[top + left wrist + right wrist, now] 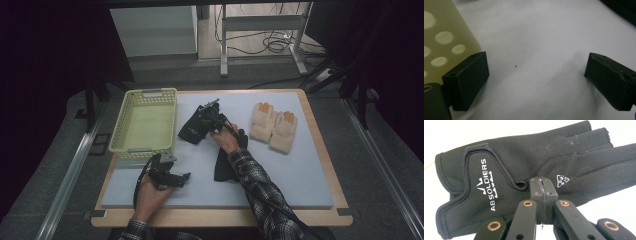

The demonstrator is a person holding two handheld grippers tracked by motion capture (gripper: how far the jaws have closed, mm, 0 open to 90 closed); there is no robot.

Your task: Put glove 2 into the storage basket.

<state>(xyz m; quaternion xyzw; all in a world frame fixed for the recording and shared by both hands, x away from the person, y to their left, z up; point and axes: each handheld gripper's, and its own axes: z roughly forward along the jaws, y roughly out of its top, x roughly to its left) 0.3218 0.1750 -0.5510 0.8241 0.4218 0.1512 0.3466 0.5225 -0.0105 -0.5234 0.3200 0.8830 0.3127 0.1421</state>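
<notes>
Nearest the person's edge of the table (300, 197), the left tongs (181, 177) rest low over the pale grey mat (300, 165), their jaws wide apart with nothing between them; in the left gripper view they sit just beside the corner of the pale green perforated plastic basket (446, 40).

Farther in, at mid-table, the right tongs (543, 185) are pressed together, their pads meeting over the back of the black fabric glove with white lettering (506, 170). A little cloth seems pinched between the pads, near the strap loop, though how much is caught I cannot tell. In the high view this glove (192, 129) lies flat on the mat just right of the basket (145, 125), its long axis slanting from the cuff at the near left to the fingers at the far right, fingers pointing away from the person. A second black glove (222, 167) lies closer, partly under the right forearm.

The step in hand looks like the grasp on the glove, probably to move it to the basket. The next move calls for a slow lift to test that the thin pinch holds, then a carry leftward over the basket rim.

Farthest right, a pair of cream fleece gloves (274, 127) lies untouched, well apart from the tongs.
</notes>
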